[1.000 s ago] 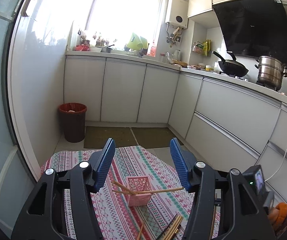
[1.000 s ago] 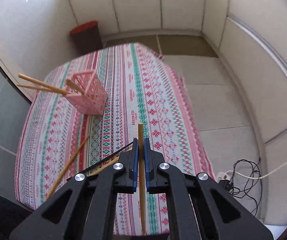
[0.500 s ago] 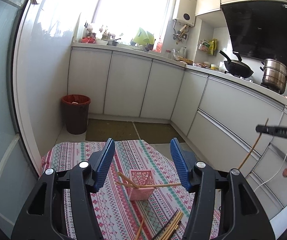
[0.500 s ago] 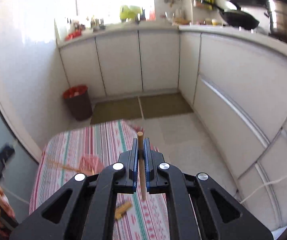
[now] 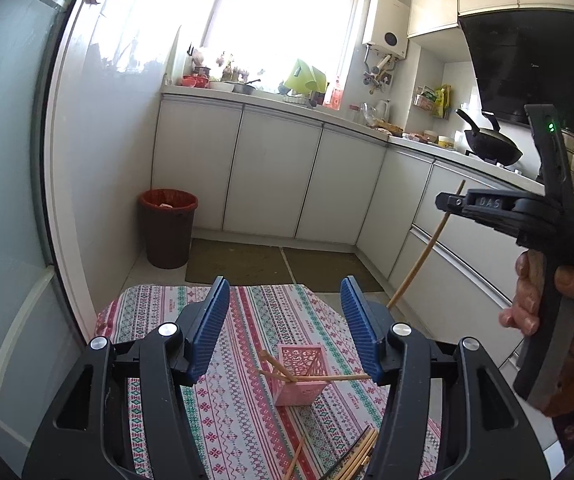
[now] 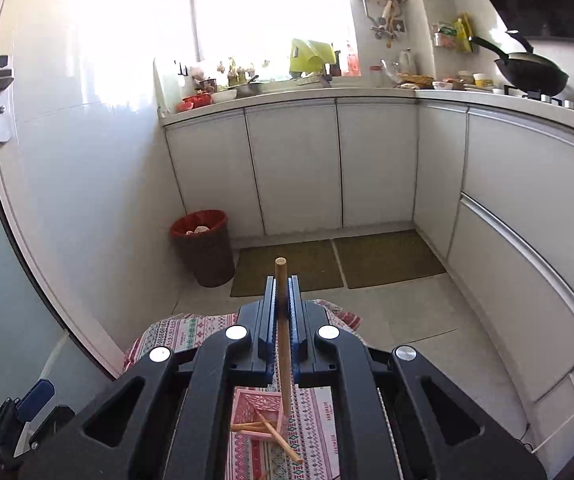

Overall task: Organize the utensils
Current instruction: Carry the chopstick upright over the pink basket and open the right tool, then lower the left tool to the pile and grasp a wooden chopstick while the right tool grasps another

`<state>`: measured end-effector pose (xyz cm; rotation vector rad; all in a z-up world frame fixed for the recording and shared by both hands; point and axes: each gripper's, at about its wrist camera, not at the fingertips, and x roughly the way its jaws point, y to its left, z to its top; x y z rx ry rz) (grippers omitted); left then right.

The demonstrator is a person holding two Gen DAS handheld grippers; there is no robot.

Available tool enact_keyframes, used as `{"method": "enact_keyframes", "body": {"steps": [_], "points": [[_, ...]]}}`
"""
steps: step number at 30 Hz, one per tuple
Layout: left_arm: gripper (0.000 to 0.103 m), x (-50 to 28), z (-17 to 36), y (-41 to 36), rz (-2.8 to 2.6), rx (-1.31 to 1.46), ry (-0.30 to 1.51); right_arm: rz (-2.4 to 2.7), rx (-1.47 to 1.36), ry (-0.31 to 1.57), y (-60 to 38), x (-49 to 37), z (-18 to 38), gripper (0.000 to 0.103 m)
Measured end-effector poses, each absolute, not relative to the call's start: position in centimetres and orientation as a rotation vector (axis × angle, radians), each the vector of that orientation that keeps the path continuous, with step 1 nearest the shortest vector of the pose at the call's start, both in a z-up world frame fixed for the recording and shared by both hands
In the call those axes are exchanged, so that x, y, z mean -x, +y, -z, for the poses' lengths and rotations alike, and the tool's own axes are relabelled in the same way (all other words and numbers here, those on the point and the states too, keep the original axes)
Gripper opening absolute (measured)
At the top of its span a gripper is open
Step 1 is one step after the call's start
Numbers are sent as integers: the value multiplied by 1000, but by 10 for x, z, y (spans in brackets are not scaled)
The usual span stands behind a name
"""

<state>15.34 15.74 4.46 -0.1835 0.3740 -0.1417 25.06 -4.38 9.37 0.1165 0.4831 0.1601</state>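
My right gripper point(image 6: 283, 304) is clenched on a single wooden chopstick point(image 6: 283, 344), held upright high above the pink holder point(image 5: 301, 376), which stands on the table point(image 5: 239, 420) with its striped cloth. My left gripper point(image 5: 285, 324) hangs released, jaws wide, above the same holder. Three chopsticks point(image 5: 279, 370) already lean in the holder; more loose ones point(image 5: 361, 454) lie on the cloth at the near edge.

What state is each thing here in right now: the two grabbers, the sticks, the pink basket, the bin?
Left gripper: open, empty.
Right gripper: shut on a wooden chopstick, held above the basket.
Pink plastic lattice basket: upright, holding chopsticks that lean out.
Loose wooden chopsticks: lying on the striped tablecloth.
Brown waste bin: lidless, with rubbish inside.
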Motion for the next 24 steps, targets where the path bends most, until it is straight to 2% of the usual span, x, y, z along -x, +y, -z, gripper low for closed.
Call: {"method": "enact_keyframes", "body": {"steps": [14, 21, 24], "points": [[57, -164, -38, 174, 111, 216, 407, -216, -90, 579, 10, -286, -7, 6], [58, -162, -37, 163, 131, 187, 426, -194, -48, 577, -2, -266, -14, 8], [60, -160, -37, 156, 145, 167, 435, -175, -22, 574, -10, -252, -18, 15]]}}
